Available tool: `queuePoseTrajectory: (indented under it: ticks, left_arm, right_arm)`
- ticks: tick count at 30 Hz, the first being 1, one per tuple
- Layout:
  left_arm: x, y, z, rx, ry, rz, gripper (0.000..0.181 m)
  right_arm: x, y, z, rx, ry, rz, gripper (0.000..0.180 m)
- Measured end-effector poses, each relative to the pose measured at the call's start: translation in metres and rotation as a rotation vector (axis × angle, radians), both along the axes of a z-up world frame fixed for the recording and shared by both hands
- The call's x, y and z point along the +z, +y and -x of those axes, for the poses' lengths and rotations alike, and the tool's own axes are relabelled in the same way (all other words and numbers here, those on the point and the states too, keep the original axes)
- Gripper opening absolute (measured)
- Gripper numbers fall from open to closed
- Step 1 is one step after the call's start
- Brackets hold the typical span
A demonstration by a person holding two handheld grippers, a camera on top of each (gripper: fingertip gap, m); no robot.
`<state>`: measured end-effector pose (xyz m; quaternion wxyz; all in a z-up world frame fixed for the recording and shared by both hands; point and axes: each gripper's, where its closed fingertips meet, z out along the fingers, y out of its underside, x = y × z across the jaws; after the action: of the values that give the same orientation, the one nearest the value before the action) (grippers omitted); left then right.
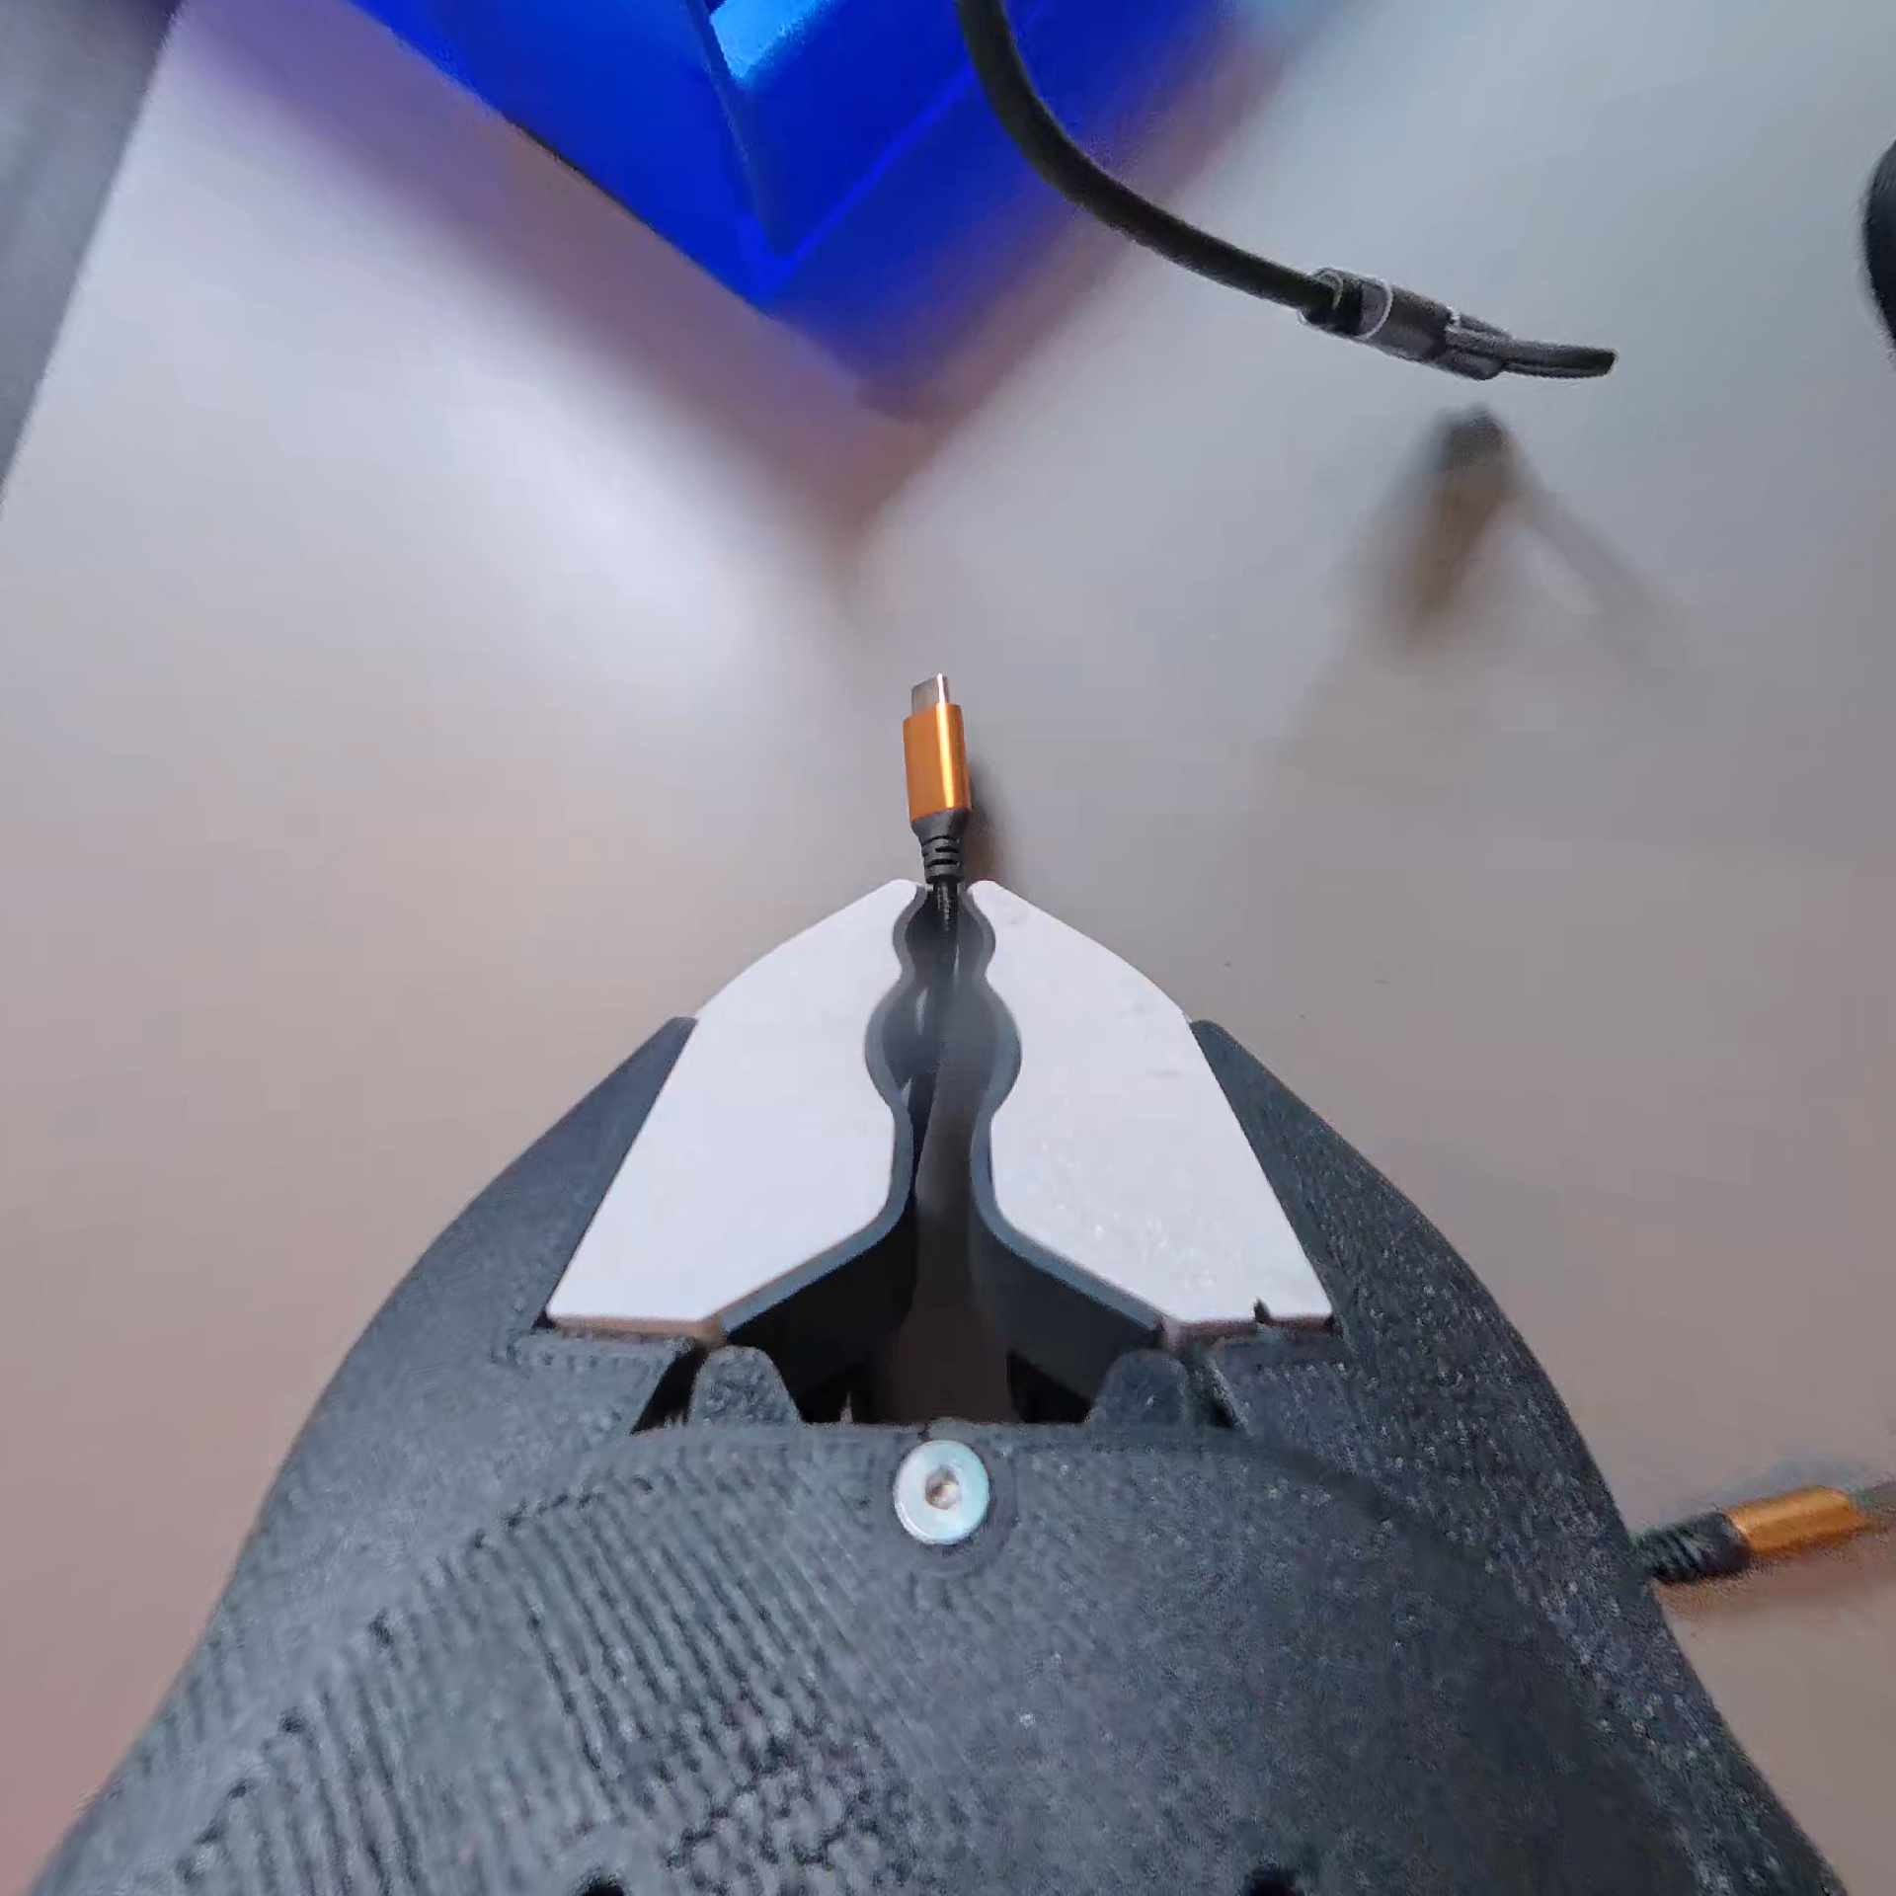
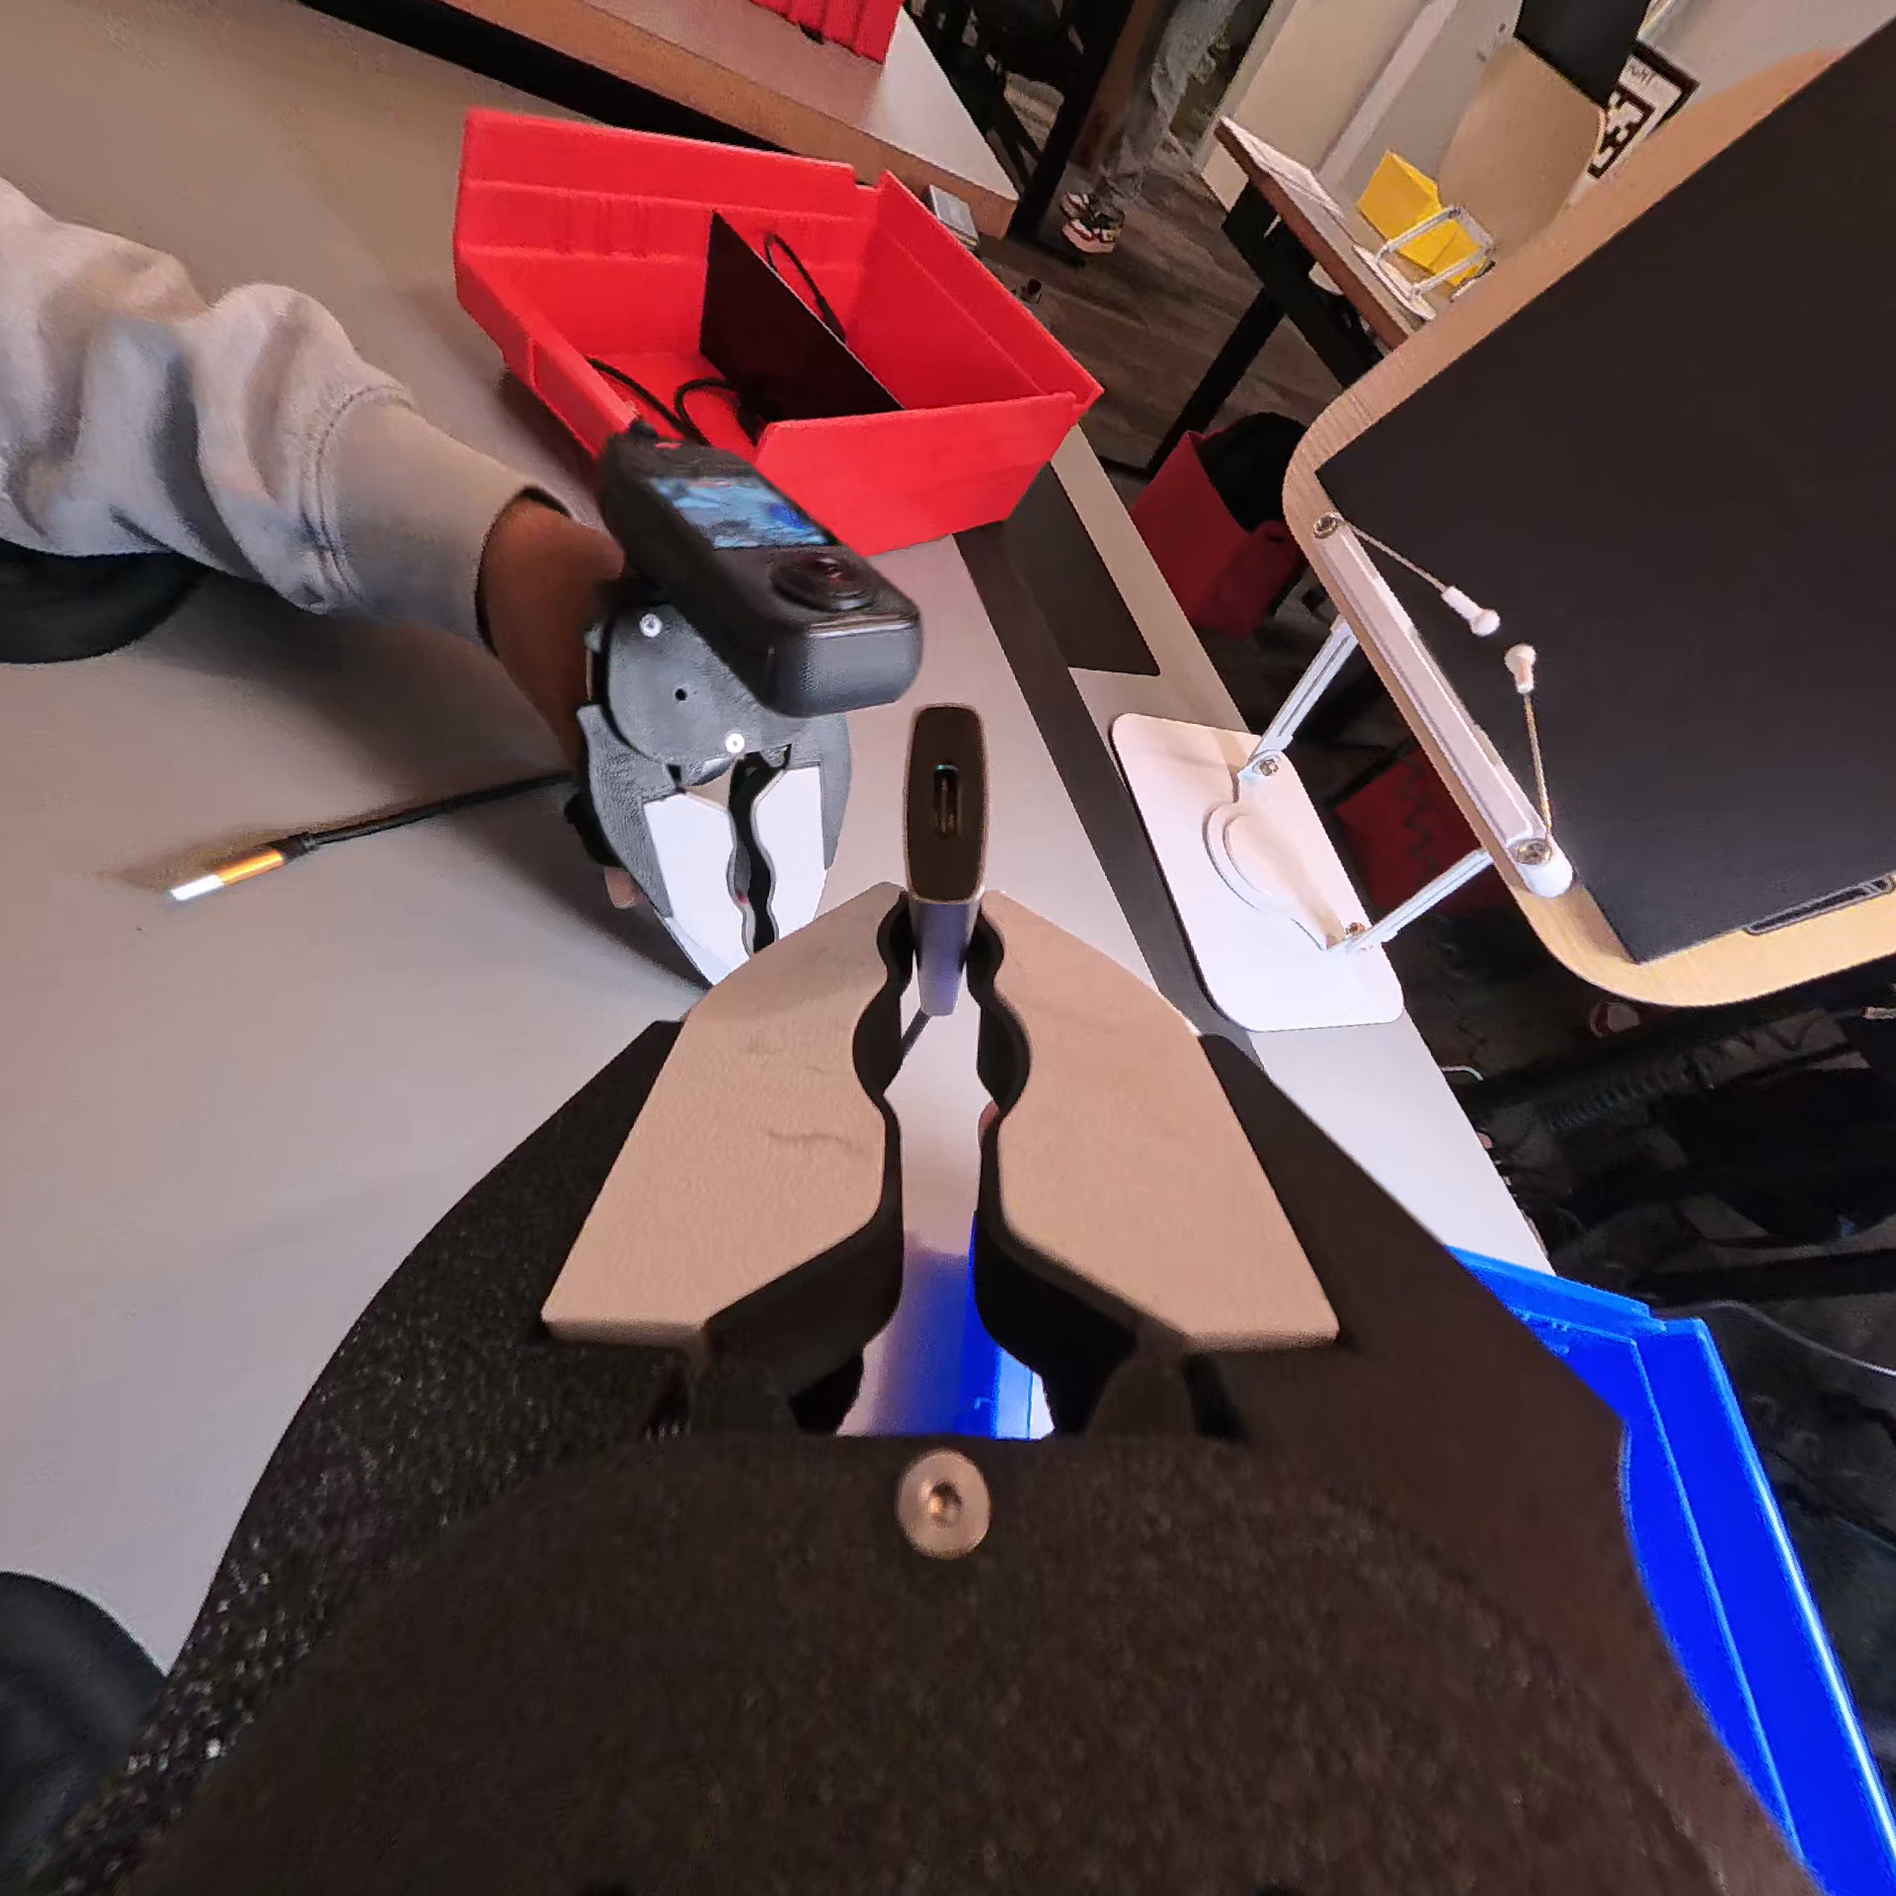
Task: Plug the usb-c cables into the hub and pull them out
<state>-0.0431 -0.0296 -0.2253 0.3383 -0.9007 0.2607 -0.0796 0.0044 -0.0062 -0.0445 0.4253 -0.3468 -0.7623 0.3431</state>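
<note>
My left gripper [image 1: 942,889] is shut on a black cable just behind its orange USB-C plug [image 1: 934,757]. The plug sticks out forward above the grey table. My right gripper [image 2: 942,908] is shut on the slim silver-grey hub [image 2: 944,821], held upright on its narrow edge, with a port [image 2: 941,795] on the edge facing me. The left gripper also shows in the right wrist view [image 2: 744,923], held by a hand just left of the hub and apart from it. Its plug is hidden there. A second orange plug [image 2: 231,872] lies on the table to the left.
A red bin [image 2: 780,339] with black cables stands at the back. A blue bin [image 1: 780,154] sits near me [image 2: 1693,1539]. A black cable with a connector [image 1: 1436,318] hangs in at top right. A white stand base [image 2: 1252,872] holds a dark board beyond the table edge. Some 20 cm of space lies between my two pairs of fingers.
</note>
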Motion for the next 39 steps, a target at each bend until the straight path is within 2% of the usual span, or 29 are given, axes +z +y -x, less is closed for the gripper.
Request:
queuePoseTrajectory:
  ticks: [1,5,9,15,19,22,23,27,30,34,39]
  left_arm:
    - [-0.002,0.002,0.0,-0.002,0.02,-0.017,0.004]
    - [-0.006,0.007,0.001,-0.007,0.093,-0.081,0.006]
    - [-0.005,0.012,0.0,-0.01,0.151,-0.127,0.018]
    - [-0.005,0.018,-0.003,-0.014,0.118,-0.087,0.023]
    - [-0.007,0.02,-0.007,-0.033,0.086,-0.041,0.012]
    - [-0.005,0.021,0.003,-0.011,0.164,-0.053,0.011]
    - [0.001,0.019,0.002,-0.002,0.106,-0.05,0.011]
    - [0.056,-0.001,-0.004,0.012,-0.348,-0.036,0.011]
    - [0.101,-0.024,-0.011,-0.055,-0.588,-0.026,0.011]
    - [0.137,-0.054,-0.034,-0.192,-0.711,0.03,0.011]
    - [0.14,-0.069,-0.054,-0.264,-0.656,0.097,0.011]
  right_arm:
    - [0.0,0.001,0.0,-0.002,0.001,0.002,0.009]
    - [0.003,0.004,-0.002,-0.008,0.014,0.011,0.009]
    - [0.006,0.007,-0.004,-0.016,0.025,0.022,0.009]
    - [0.007,0.01,-0.004,-0.02,0.033,0.029,0.009]
    - [0.007,0.012,-0.005,-0.021,0.031,0.036,0.009]
    - [0.003,0.014,-0.005,-0.023,0.019,0.037,0.009]
    - [0.002,0.014,-0.006,-0.023,0.012,0.035,0.009]
    - [-0.004,0.008,-0.006,0.012,-0.016,0.043,0.009]
    - [-0.014,-0.008,-0.008,0.093,-0.069,0.06,0.009]
    - [-0.025,-0.035,-0.01,0.21,-0.13,0.055,0.009]
    - [-0.036,-0.062,-0.009,0.295,-0.175,-0.025,0.009]
